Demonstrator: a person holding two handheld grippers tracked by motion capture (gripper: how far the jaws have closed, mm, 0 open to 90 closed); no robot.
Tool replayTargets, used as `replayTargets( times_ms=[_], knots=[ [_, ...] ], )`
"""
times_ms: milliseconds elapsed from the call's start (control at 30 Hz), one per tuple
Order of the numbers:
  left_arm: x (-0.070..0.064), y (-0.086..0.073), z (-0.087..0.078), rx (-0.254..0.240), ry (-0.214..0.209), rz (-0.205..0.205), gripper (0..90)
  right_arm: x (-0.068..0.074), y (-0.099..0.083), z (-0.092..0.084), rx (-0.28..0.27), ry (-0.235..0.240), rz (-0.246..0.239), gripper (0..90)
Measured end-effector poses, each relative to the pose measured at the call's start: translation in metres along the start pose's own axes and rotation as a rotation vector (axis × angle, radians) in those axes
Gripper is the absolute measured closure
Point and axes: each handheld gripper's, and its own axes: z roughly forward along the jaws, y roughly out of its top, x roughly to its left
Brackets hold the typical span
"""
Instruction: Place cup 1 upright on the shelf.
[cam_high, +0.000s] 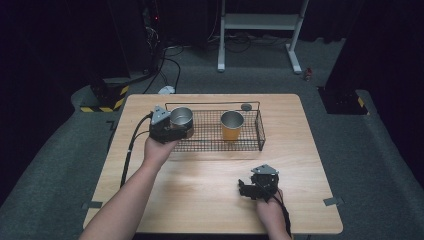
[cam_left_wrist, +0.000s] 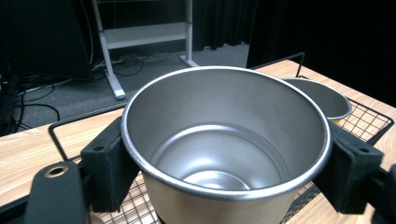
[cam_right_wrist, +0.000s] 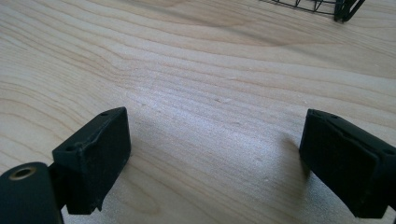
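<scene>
Shiny silver metal is what your left hand-held gripper (cam_high: 172, 131) is pinching: a cup (cam_left_wrist: 224, 149), with one black jaw pressed on each side of it. You hold the cup upright at the left end of the wire basket (cam_high: 250, 145), which sits on the far half of the wooden bench (cam_high: 210, 185). An orange cup (cam_high: 232, 125) stands upright inside the basket, toward its right side, well apart from the silver one. Your right hand-held gripper (cam_right_wrist: 215, 158) is low over the bare bench near you, with its jaws spread wide and nothing between them.
</scene>
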Motion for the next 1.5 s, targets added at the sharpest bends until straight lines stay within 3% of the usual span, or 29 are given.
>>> replayTargets(
  times_ms=[233,567,767,1133,1233,1500],
  knots=[
    [0.002,-0.002,0.012,0.005,0.009,-0.017,18.8,0.000,0.000,0.000,0.000,0.000,0.000,8.6],
    [0.006,-0.012,0.031,0.059,0.041,-0.035,18.8,0.000,0.000,0.000,0.001,0.004,-0.003,8.7],
    [0.004,-0.019,0.040,0.093,0.052,-0.019,18.8,0.000,0.000,0.000,0.001,0.005,-0.005,8.7],
    [0.001,-0.024,0.052,0.136,0.072,-0.027,18.8,0.000,0.000,0.000,0.001,0.007,-0.007,8.7],
    [0.000,-0.025,0.054,0.156,0.079,-0.011,18.8,0.000,0.000,0.000,0.001,0.007,-0.007,8.7],
    [-0.001,-0.028,0.061,0.210,0.081,-0.020,18.8,0.000,0.000,0.000,0.001,0.007,-0.007,8.7]
  ],
)
